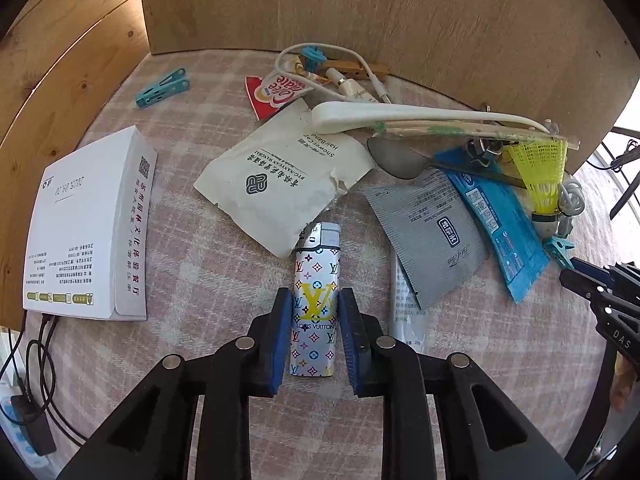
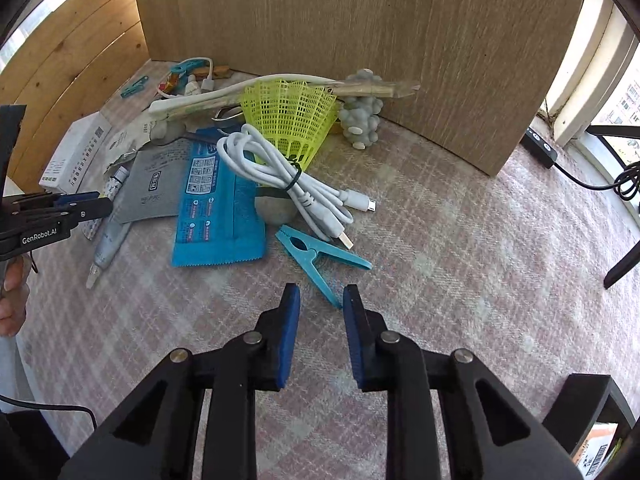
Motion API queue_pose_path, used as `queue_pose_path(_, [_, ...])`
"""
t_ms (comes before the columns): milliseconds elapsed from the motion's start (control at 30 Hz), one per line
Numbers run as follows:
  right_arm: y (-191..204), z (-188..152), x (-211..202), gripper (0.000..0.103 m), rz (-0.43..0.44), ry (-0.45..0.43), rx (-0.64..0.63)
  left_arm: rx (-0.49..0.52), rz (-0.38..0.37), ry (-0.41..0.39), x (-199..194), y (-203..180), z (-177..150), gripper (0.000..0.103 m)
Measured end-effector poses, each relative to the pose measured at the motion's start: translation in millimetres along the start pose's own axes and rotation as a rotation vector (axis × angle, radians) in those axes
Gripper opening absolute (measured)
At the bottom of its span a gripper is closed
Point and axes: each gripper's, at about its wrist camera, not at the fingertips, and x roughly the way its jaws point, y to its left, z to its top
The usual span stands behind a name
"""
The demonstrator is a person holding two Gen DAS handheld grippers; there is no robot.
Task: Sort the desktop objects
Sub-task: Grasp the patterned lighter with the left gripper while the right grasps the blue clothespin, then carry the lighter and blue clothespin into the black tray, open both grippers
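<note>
A patterned silver lighter [image 1: 316, 300] lies flat on the checked cloth of the counter [image 1: 208, 272], framed by the blue pads of the left tongs [image 1: 314, 340], which point steeply down over it. The pads stand just beside its two long sides with slim gaps visible, so the tongs look narrowed around the lighter, not yet clamped on it.

In the right wrist view, the right tongs [image 2: 322, 336] hover over bare cloth with nothing between their pads; the tip of a blue clothespin [image 2: 320, 258] lies just ahead of the right-hand pad, and whether it touches cannot be told.

Around them the clutter appears largely unsorted. Beyond the lighter sits a torn white sachet [image 1: 280, 176], with a grey packet [image 1: 428, 236] and a blue packet [image 1: 496, 224] overlapping to its right. A yellow shuttlecock [image 2: 290, 120] rests against a coiled white cable [image 2: 288, 180], and a long white shoehorn-like piece [image 1: 400, 116] lies across the pile near the upright wooden board [image 1: 400, 20]. A white box [image 1: 88, 232] stands apart on the left, a second blue clothespin [image 1: 162, 88] further back.

No bin, tray or grouped set shows in either view, so the sorting seems at an early stage: judged from the layout, the lighter is the piece in hand, the near clothespin a likely next, and nearly everything else remains to be dealt with.
</note>
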Motion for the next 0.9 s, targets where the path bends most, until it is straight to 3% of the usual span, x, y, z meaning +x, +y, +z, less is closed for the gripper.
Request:
queue_pose_path(167, [8,-2,1,0.005,0.001,0.001,-0.012,-0.009,-0.006,-0.007,-1,2,-1,0.022])
queue_pose_path(567, [18,-29,-37,0.004,0.01,-0.081,0.077,-0.029,-0.036,-0.017,-29,14,-21,0.022])
queue_pose_path(900, [10,-52,-78,0.004,-0.002,-0.139,0.162,0.045,-0.083,-0.078,-78,-22,-26,0.022])
